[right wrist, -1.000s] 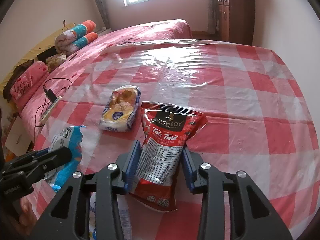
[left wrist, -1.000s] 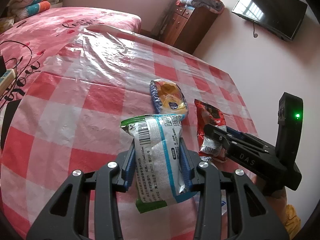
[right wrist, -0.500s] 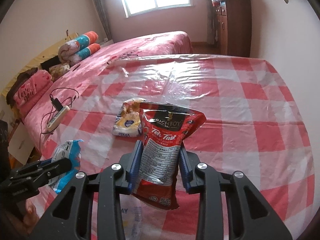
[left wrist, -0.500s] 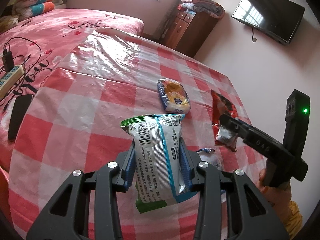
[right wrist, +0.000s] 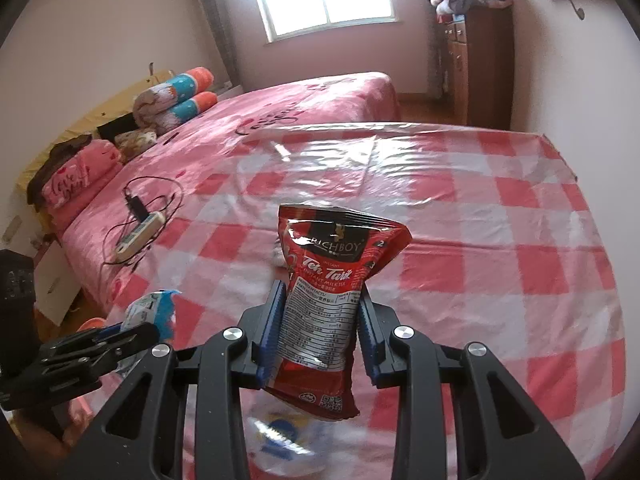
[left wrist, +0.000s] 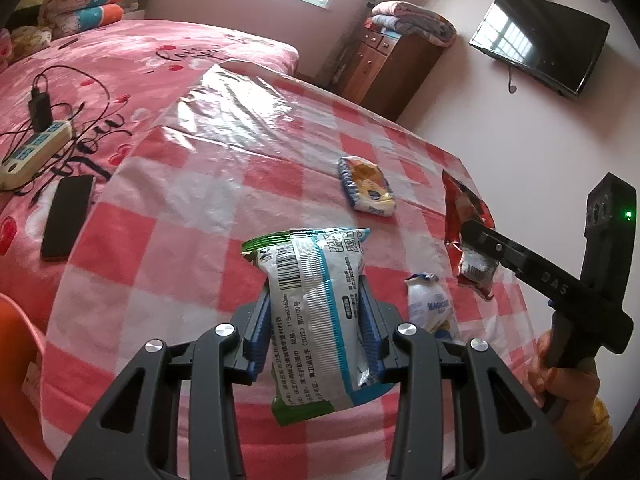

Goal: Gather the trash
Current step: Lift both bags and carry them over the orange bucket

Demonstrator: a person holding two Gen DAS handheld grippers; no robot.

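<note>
Gripping a white and green packet [left wrist: 316,312] in my left tongs [left wrist: 314,320], I am lifting it above the checked worktop [left wrist: 200,208]. My right tongs [right wrist: 320,328] are clamping a red pouch [right wrist: 328,288] in the air, while 2 more wrappers [left wrist: 366,190] [left wrist: 428,306] are lying on the worktop.

A home bedroom: pink bed [right wrist: 304,120], wall television [left wrist: 540,42], wooden dresser [right wrist: 476,68].

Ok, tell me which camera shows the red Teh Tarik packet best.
Right wrist view: the red Teh Tarik packet faces the lens, label readable, pinched in the right tongs. The left wrist view shows it edge-on, partly hidden.
</note>
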